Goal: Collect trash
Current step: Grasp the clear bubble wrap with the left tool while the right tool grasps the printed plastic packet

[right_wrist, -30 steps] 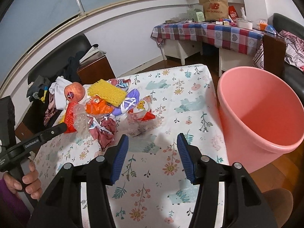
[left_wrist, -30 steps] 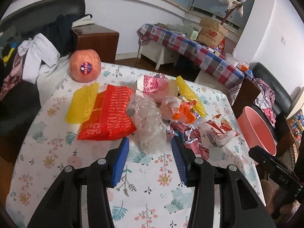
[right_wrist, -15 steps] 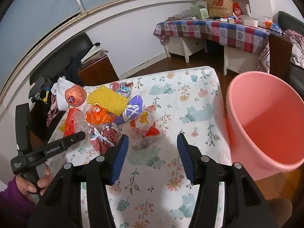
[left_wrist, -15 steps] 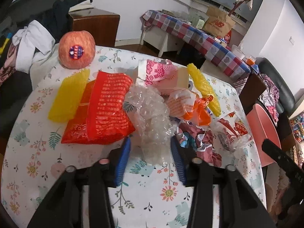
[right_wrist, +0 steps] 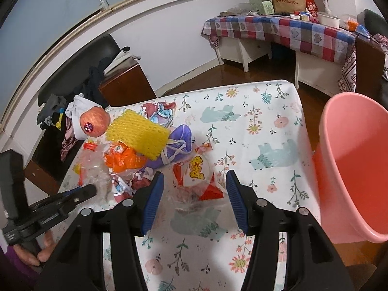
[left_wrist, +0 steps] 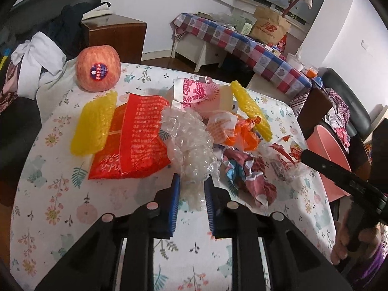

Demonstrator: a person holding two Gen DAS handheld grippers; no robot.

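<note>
A heap of trash lies on the flowered tablecloth [left_wrist: 121,194]. My left gripper [left_wrist: 192,200] has its jaws closing on crumpled clear plastic wrap [left_wrist: 191,145], whose near end sits squeezed between the blue pads. Around it lie a red bag [left_wrist: 135,143], yellow foam nets [left_wrist: 94,126], an orange wrapper [left_wrist: 242,133] and a pink box [left_wrist: 203,94]. My right gripper [right_wrist: 194,194] stands open over a clear snack wrapper with red and yellow print [right_wrist: 197,172], without touching it. The pink bin [right_wrist: 351,169] stands off the table's right edge.
An apple [left_wrist: 98,68] with a sticker rests at the far left of the table. A purple wrapper [right_wrist: 179,143] lies by the yellow net. Chairs with clothes stand on the left. A checked-cloth side table [right_wrist: 278,29] carries a paper bag. A person's hands hold both gripper handles.
My left gripper moved forward to the clear plastic and its jaws narrowed around it. My right gripper shifted left over the snack wrapper, so the pink bin slid toward the right edge of its view.
</note>
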